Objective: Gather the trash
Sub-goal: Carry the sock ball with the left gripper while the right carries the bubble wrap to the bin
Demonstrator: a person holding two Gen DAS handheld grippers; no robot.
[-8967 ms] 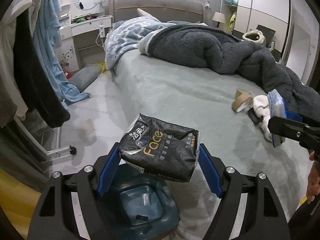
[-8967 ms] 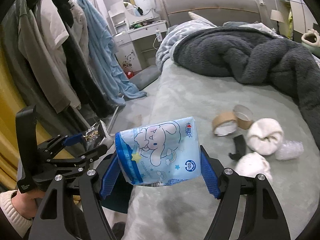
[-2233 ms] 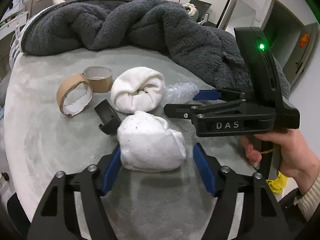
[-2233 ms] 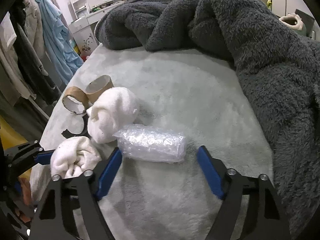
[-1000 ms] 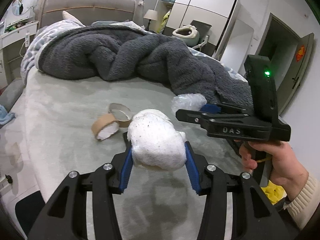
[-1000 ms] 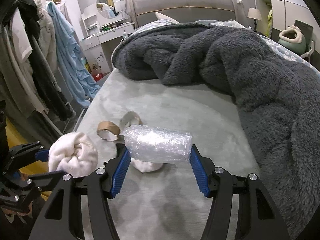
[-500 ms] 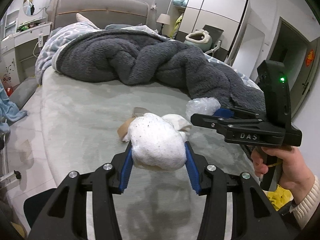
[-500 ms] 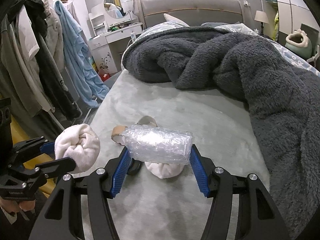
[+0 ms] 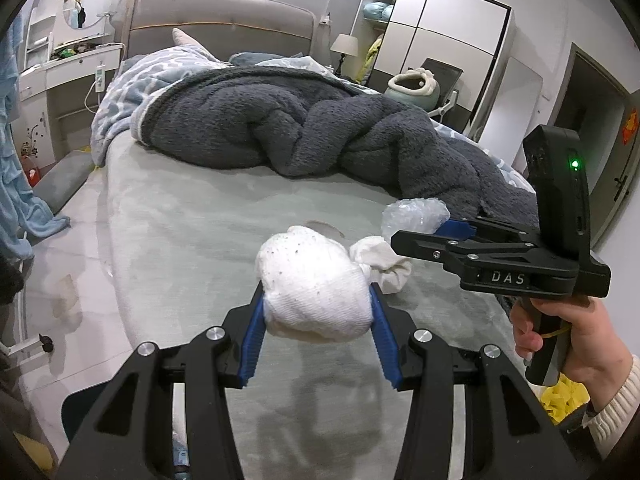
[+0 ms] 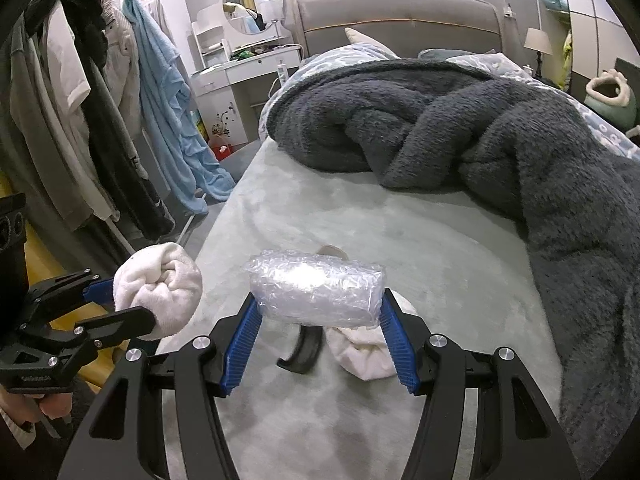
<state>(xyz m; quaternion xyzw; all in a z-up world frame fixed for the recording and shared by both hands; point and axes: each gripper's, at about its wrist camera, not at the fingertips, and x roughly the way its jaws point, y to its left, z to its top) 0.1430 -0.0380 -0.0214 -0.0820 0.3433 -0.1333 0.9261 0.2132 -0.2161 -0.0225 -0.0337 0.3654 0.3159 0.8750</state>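
Note:
My left gripper (image 9: 316,316) is shut on a white balled sock (image 9: 314,290) and holds it above the bed; the sock also shows in the right wrist view (image 10: 160,290). My right gripper (image 10: 318,320) is shut on a roll of clear bubble wrap (image 10: 316,288), also held above the bed; the roll shows in the left wrist view (image 9: 414,216). A second white sock (image 10: 362,350) and a black curved piece (image 10: 302,350) lie on the bed below. A cardboard tape ring (image 10: 332,251) peeks out behind the bubble wrap.
A dark grey fleece blanket (image 10: 460,120) covers the far and right part of the grey bed (image 9: 180,220). Clothes hang on a rack (image 10: 80,100) at the left. A dark bin edge (image 9: 80,404) shows low left beside the bed.
Both grippers have lifted and swung left with their loads. The bed items have sunk lower behind them, and more of the floor side has come into view.

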